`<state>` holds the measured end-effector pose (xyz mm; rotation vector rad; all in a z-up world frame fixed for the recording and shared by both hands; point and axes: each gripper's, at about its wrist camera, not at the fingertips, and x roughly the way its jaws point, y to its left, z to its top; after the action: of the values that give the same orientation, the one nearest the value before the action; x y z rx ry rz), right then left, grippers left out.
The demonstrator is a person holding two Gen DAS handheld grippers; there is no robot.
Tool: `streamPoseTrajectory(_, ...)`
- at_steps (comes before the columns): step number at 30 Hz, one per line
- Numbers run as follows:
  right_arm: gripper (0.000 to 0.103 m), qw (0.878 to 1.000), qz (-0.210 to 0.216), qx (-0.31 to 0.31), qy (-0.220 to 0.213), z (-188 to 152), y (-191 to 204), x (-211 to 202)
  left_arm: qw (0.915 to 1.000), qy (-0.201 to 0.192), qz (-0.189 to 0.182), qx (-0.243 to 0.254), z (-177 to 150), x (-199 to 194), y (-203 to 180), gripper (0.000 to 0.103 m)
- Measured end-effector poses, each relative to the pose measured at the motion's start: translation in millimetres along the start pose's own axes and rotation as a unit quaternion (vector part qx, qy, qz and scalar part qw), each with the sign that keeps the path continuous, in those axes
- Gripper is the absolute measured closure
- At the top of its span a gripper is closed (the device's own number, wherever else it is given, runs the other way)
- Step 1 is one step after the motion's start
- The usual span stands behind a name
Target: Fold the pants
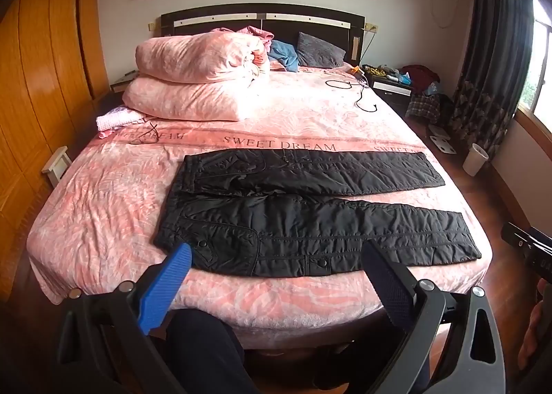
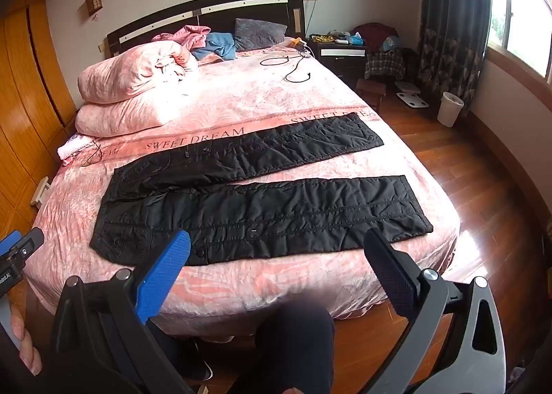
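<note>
The black quilted pants point(image 1: 310, 207) lie flat across the near half of the bed point(image 1: 103, 207), waistband toward the left, the two legs spread apart and running to the right — the near leg reaches almost to the mattress's front edge. Both grippers hover short of the bed, tilted downward. The left gripper point(image 1: 276, 256) stands wide open with nothing between its fingers, and the right gripper point(image 2: 277, 249) is equally spread and empty; neither touches the fabric.

The one open container, a white waste bin point(image 2: 450, 108), stands on the wooden floor below the window; its inside cannot be seen. The nightstand point(image 2: 341, 50) carries a clutter of small items too blurred to name. A folded pink duvet point(image 1: 200, 83) hides part of the headboard point(image 1: 262, 19). A dark-trousered knee point(image 2: 293, 342) is cut off at the bottom edge.
</note>
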<state>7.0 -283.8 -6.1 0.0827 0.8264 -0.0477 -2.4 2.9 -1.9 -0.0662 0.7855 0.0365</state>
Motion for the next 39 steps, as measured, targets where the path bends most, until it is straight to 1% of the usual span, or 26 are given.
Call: streamPoseTrajectory(39, 0.002, 1.0, 0.001, 0.0, 0.003, -1.8, 2.2, 4.0, 1.0, 0.001, 0.0, -0.001, 2.6, -1.9, -0.4, 0.004)
